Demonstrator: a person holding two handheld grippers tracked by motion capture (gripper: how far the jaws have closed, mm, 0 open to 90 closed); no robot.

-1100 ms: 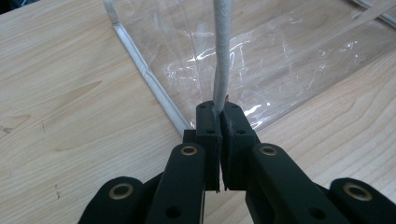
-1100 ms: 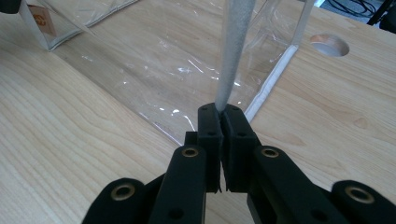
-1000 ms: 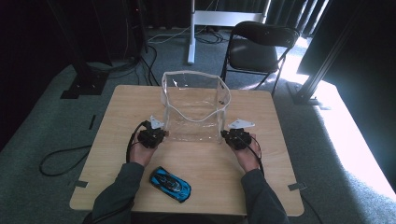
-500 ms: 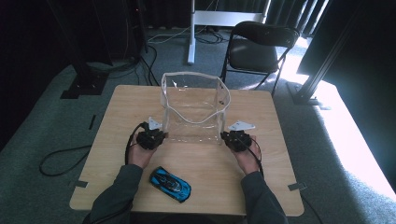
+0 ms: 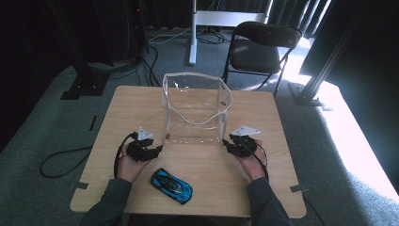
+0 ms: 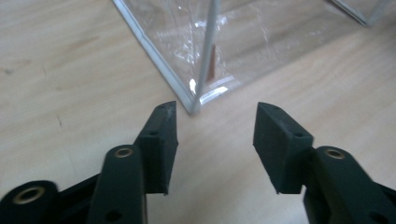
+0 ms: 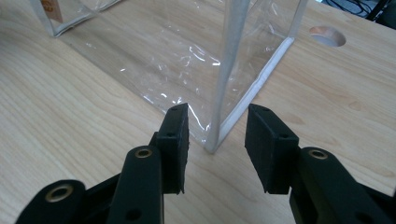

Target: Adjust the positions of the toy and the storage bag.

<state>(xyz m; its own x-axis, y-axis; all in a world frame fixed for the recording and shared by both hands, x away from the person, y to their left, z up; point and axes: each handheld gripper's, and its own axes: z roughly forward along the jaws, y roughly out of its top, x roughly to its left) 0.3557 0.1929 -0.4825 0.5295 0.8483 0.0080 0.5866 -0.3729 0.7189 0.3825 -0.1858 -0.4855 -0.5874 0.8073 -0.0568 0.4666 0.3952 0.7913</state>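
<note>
The left gripper (image 5: 151, 149) rests on the wooden table (image 5: 282, 141) just beside the near left corner of the clear plastic bag (image 5: 195, 110). Its jaws have just been opening; in the left gripper view the left gripper (image 6: 215, 122) is released, the bag corner (image 6: 194, 108) just ahead of the pads and untouched. The bag stands upright at the table's middle, mouth open. A blue toy car (image 5: 171, 185) lies on the near edge, between the forearms. The right gripper (image 5: 233, 143) sits at the bag's near right corner. Its jaws have also just been opening; in the right gripper view the right gripper (image 7: 217, 122) is released, the corner seam (image 7: 223, 126) standing between the pads without contact.
</note>
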